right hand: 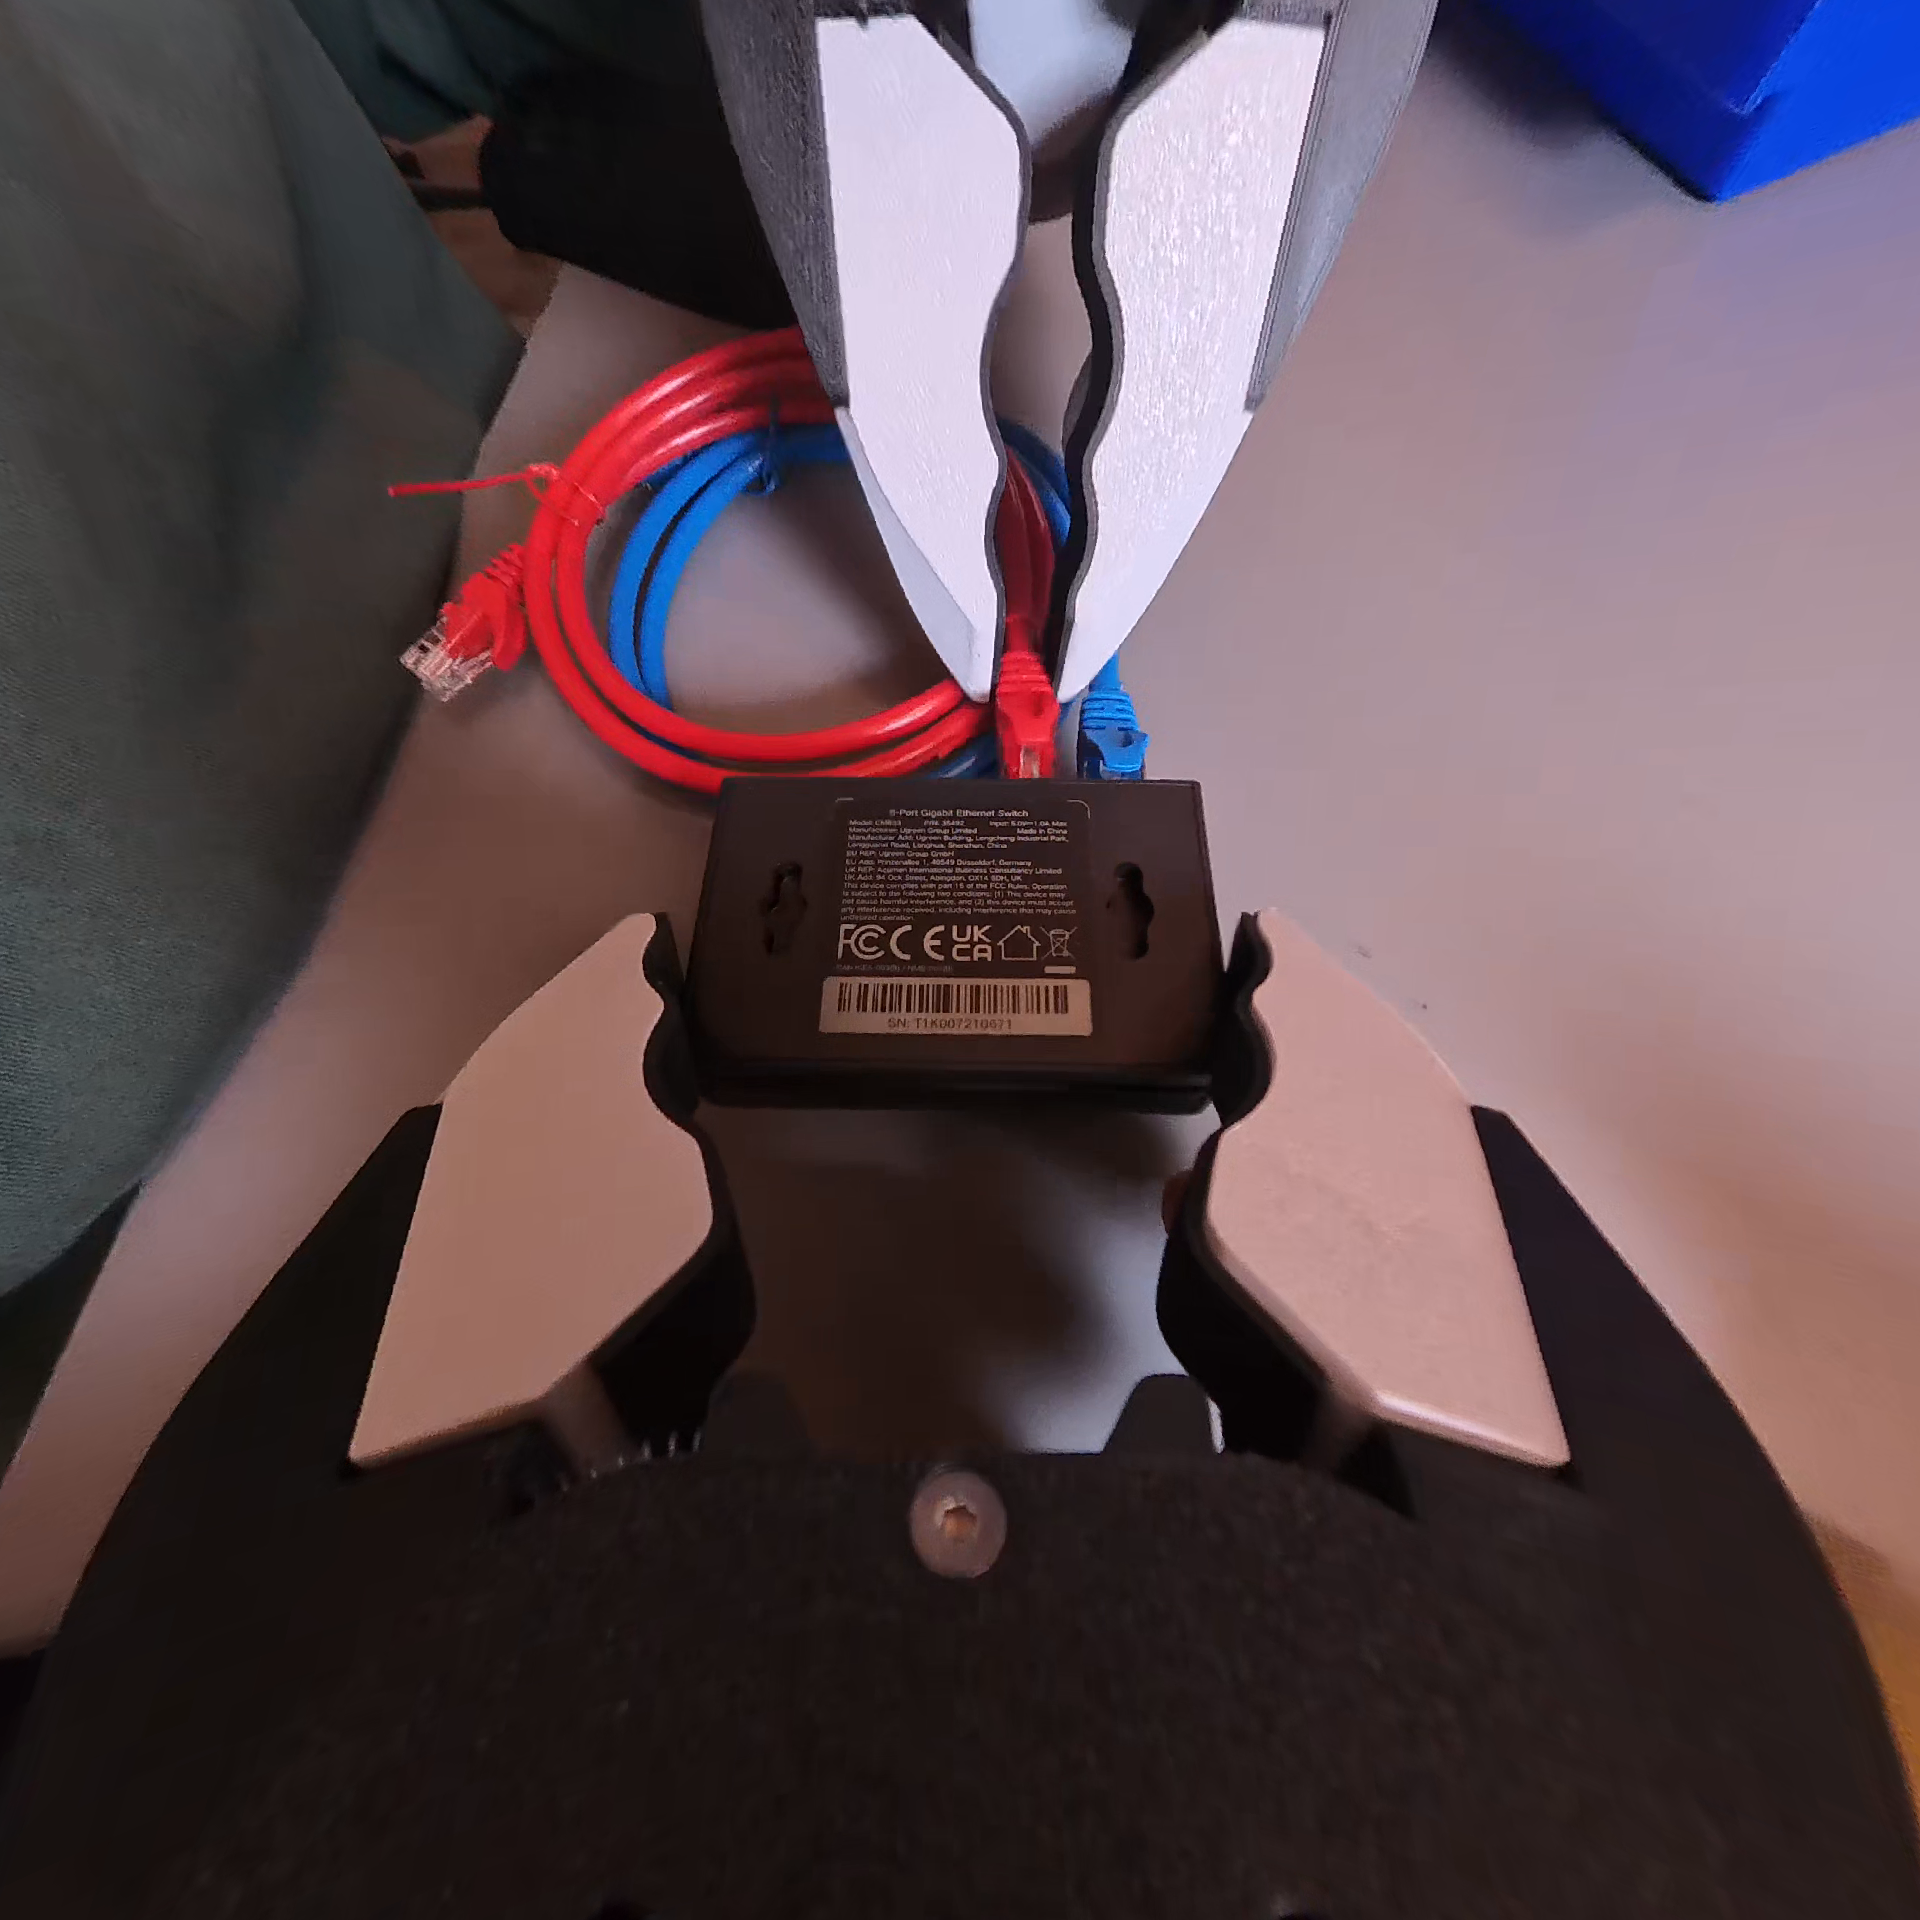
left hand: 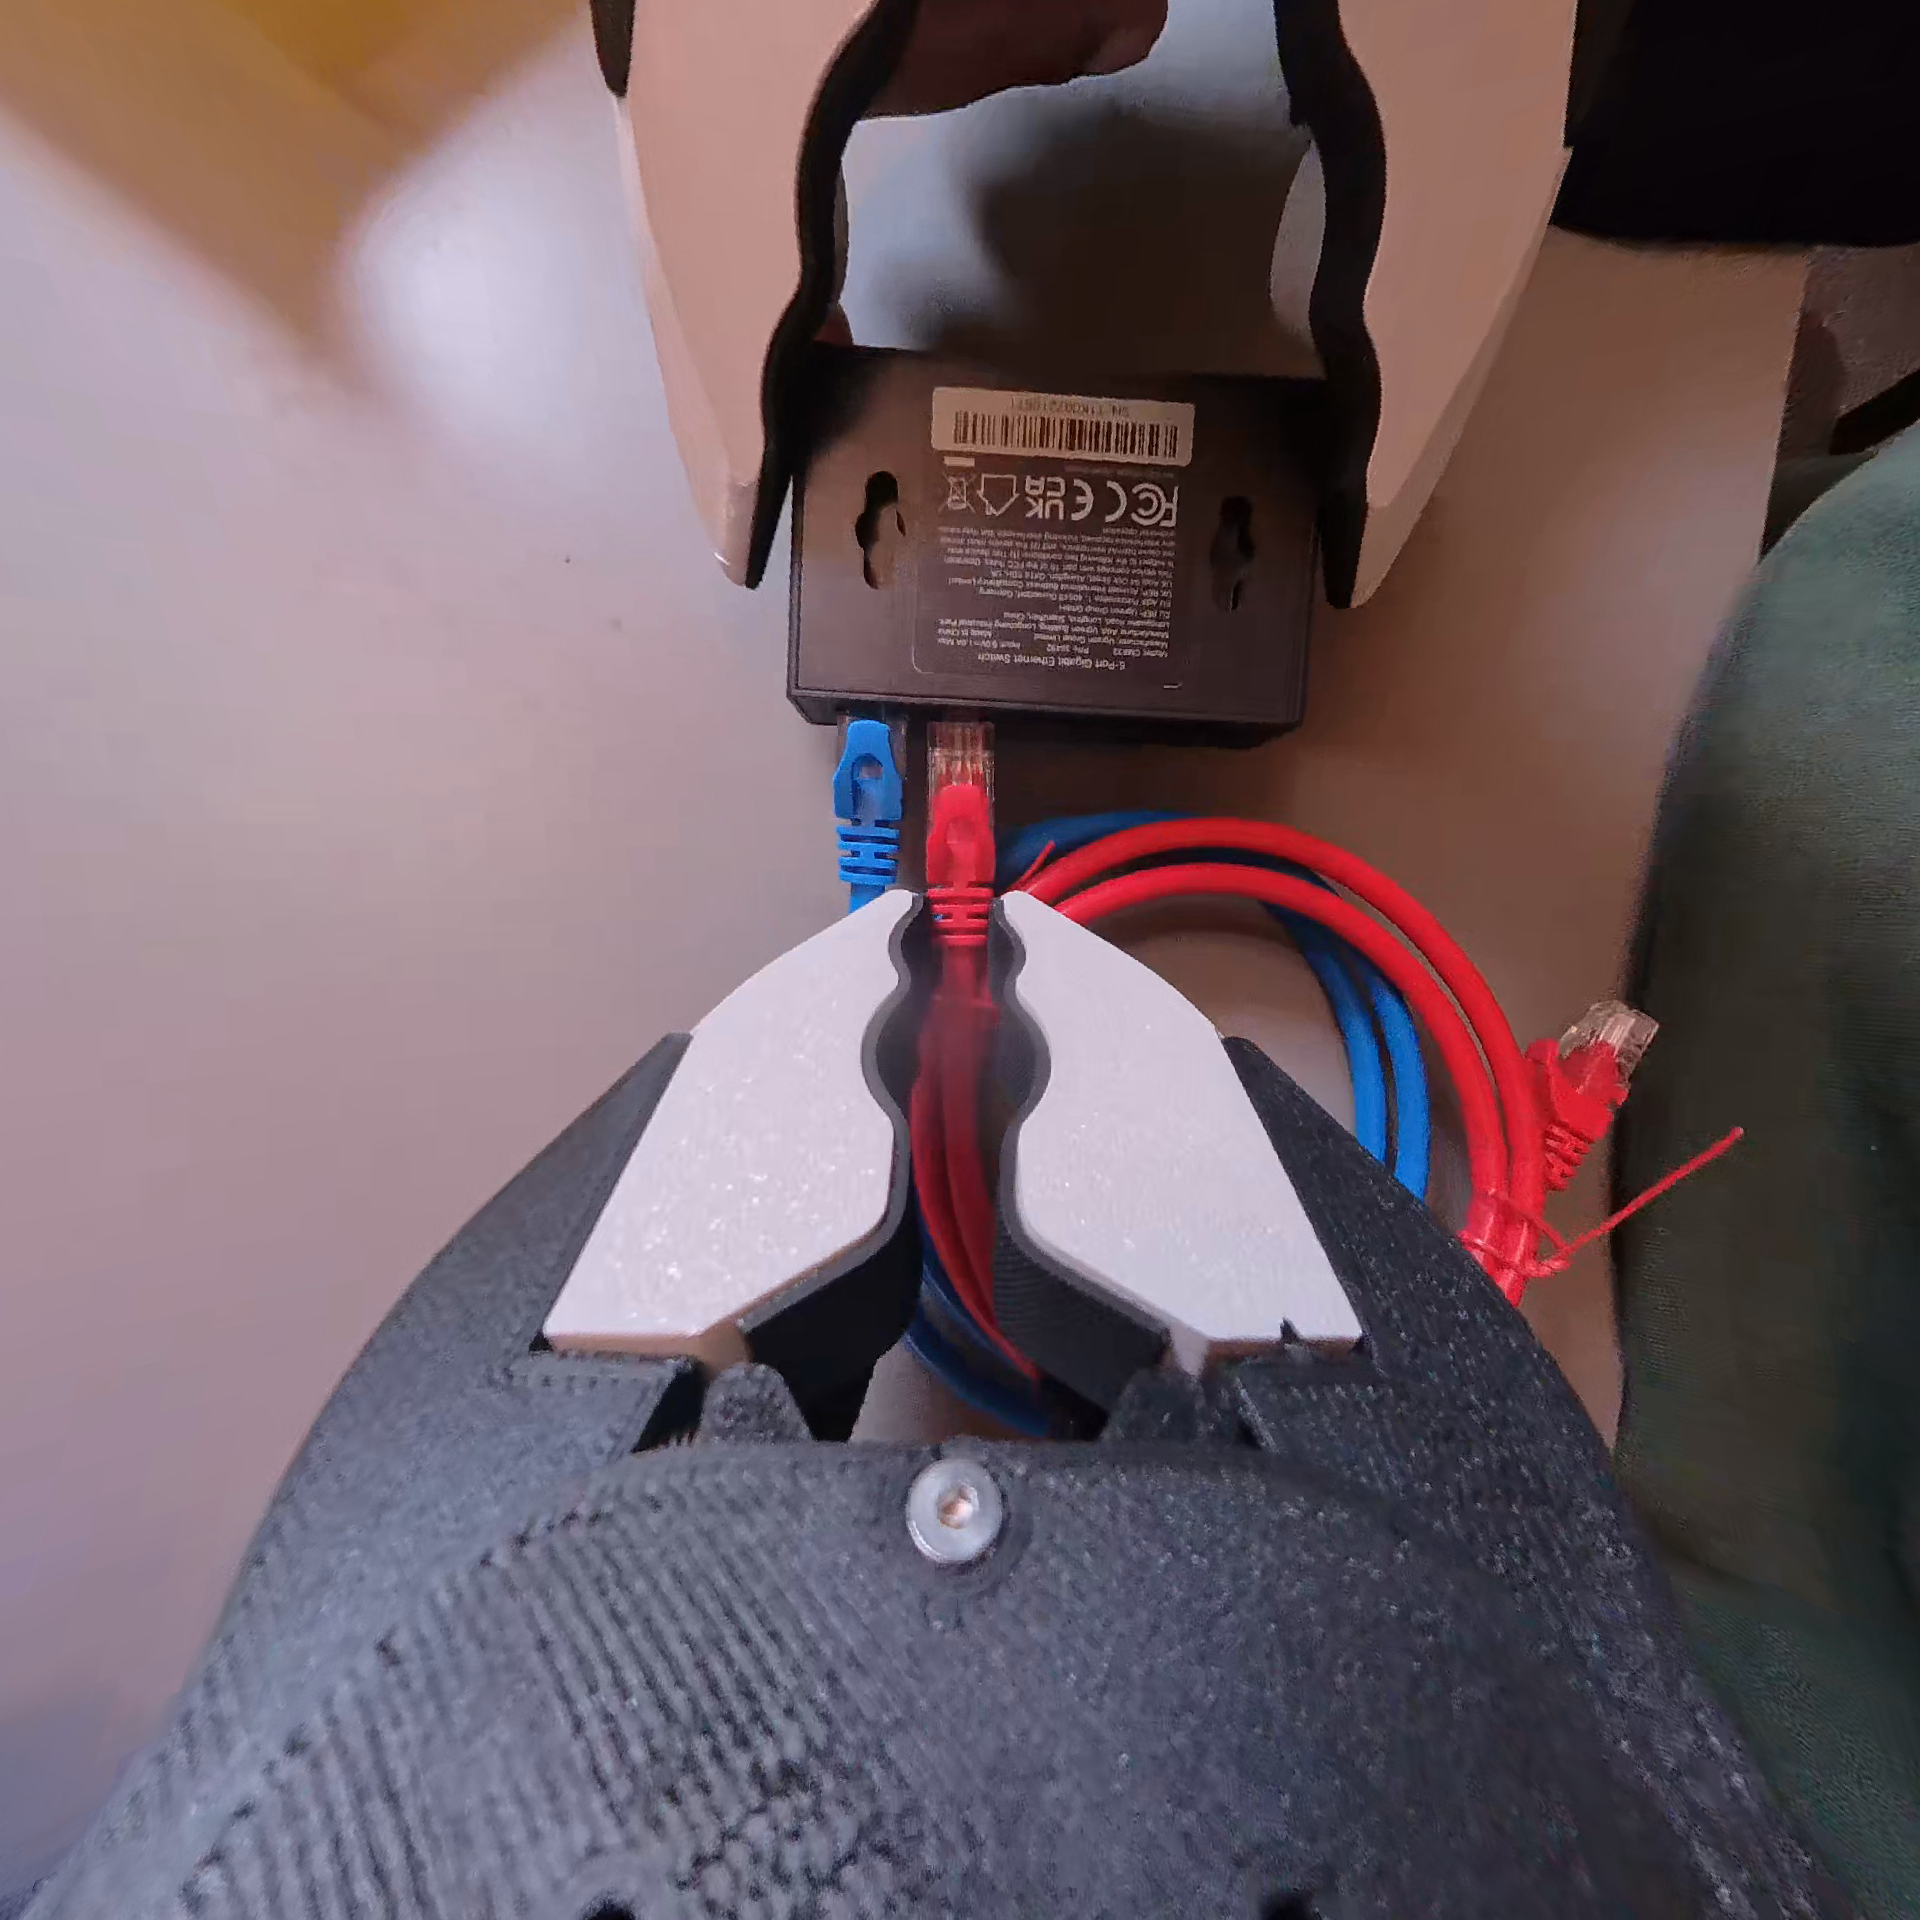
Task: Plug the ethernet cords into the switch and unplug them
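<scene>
A black switch (left hand: 1049, 623) lies label-up on the pale table. My right gripper (right hand: 953, 935) is shut on the switch (right hand: 956, 873), its pads pressing both short sides. A blue plug (left hand: 868, 800) sits in the end port. Beside it, the red plug (left hand: 961, 800) has its clear tip at the mouth of the adjacent port; how deep it sits I cannot tell. My left gripper (left hand: 958, 914) is shut on the red cord just behind the plug's boot. In the right wrist view, the left gripper (right hand: 1023, 686) comes from above, with the red plug (right hand: 1027, 727) and the blue plug (right hand: 1112, 738) at the switch's far edge.
Red and blue cable coils (right hand: 644, 582) lie tied beside the switch, with the free red plug (right hand: 462, 639) at their outer edge. Green cloth (right hand: 208, 623) borders the table on that side. A blue box (right hand: 1714, 94) stands at the far right. Some 6 centimeters of space lies between my two pairs of fingers.
</scene>
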A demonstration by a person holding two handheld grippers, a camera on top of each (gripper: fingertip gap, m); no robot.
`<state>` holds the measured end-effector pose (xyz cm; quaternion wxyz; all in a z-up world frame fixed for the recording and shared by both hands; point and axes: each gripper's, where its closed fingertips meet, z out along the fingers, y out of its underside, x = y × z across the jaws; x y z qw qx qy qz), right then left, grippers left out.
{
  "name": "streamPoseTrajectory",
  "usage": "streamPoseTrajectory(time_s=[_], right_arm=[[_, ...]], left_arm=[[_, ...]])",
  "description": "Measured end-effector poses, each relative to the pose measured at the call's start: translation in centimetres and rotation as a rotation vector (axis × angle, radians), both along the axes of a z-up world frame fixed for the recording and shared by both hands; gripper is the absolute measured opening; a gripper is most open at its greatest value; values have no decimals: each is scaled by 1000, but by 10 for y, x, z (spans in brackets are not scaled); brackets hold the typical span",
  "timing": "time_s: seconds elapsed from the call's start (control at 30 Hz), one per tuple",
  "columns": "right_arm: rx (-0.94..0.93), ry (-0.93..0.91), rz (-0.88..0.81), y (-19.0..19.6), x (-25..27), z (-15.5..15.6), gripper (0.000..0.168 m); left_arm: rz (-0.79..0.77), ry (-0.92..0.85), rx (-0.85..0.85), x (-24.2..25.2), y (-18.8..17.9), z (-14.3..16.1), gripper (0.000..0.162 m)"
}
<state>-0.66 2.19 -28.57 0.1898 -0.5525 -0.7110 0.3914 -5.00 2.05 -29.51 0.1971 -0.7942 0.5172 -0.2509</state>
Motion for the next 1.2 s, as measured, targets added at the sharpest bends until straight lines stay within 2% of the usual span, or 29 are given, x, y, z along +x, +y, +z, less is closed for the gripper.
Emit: streamPoseTrajectory(time_s=[0.37, 0.67, 0.83, 0.9, 1.07, 1.1, 1.13, 1.17, 1.2], right_arm=[[-74, 80, -2, -5, 2, 9, 99], [-77, 118, -13, -3, 2, 15, 99], [-67, 61, 3, -4, 7, 0, 100], [-104, 91, 9, -8, 5, 4, 100], [-44, 54, 29, -10, 3, -2, 99], [-20, 77, -14, -3, -1, 0, 55], [-107, 182, -4, -6, -10, 17, 0], [-104, 222, 42, -13, -15, 24, 0], [-14, 193, 54, -11, -15, 23, 5]], left_arm=[[7, -192, -98, 10, -3, 10, 11], [-7, -224, -50, 16, 1, 8, 10], [9, -234, -52, 20, 4, 4, 10], [3, -230, -42, 23, 4, 3, 10], [-12, -183, 24, 25, 4, 0, 10], [-33, -215, 32, 31, 0, 3, 11], [-78, -252, -4, 47, -13, 6, 11], [-114, -214, -20, 57, -23, 1, 12], [-105, -180, 1, 56, -21, -2, 12]])
